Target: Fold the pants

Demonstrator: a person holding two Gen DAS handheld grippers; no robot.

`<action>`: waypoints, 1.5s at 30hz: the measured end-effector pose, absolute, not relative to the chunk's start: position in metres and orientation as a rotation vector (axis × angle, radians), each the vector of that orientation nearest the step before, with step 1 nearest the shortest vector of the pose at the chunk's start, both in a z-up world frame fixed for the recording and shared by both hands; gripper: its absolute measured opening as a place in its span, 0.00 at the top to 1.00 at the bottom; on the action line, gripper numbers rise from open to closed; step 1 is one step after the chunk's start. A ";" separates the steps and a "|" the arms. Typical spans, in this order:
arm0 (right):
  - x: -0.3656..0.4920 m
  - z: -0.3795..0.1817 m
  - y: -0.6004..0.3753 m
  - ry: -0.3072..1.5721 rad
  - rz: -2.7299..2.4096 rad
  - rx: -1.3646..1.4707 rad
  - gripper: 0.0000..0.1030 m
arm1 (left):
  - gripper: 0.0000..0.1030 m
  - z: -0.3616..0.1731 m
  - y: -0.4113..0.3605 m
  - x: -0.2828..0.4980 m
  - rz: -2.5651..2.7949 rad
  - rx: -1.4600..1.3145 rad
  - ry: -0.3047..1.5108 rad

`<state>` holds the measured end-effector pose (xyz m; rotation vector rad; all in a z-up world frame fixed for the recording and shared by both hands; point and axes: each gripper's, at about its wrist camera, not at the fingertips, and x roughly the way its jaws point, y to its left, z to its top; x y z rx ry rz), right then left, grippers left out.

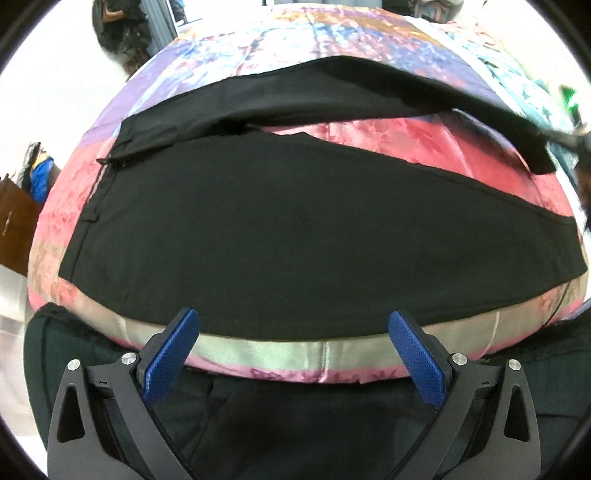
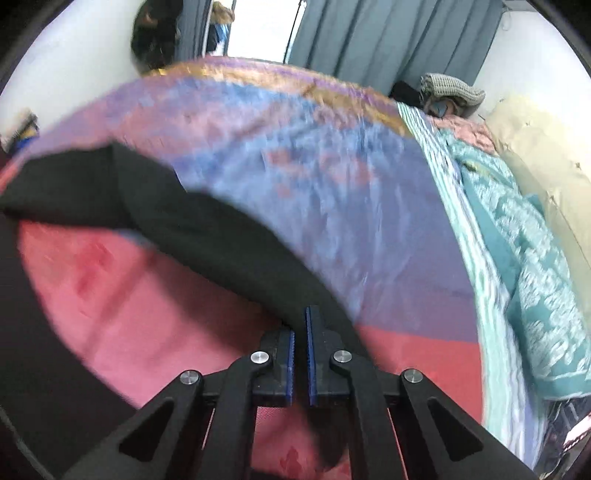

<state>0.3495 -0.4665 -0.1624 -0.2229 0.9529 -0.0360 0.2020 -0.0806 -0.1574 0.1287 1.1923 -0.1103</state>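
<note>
Blue-padded, my left tongs (image 1: 293, 332) hang spread at six o'clock of the black pants (image 1: 277, 229) lying nine-to-three on the bed (image 1: 258, 352), while my right tongs (image 2: 300, 328) pinch the far leg.

This is a bedroom in somebody's home. A bed takes up most of both views, spread with a shiny patchwork bedspread (image 2: 332, 192) in pink, purple and blue. At the right of the right wrist view a rumpled teal patterned blanket (image 2: 532, 266) lies heaped along the bed's side, with a cream pillow (image 2: 535, 147) at the far right and a grey knitted item (image 2: 450, 86) behind it. Grey curtains (image 2: 388, 33) hang at the top of that view against white walls. Dark bags or clothes (image 1: 118, 26) hang at the upper left of the left wrist view.
</note>
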 end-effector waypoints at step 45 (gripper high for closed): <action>0.508 -0.228 -0.560 0.882 -0.368 0.185 0.36 | 0.01 -0.171 -0.059 0.410 0.088 0.025 1.017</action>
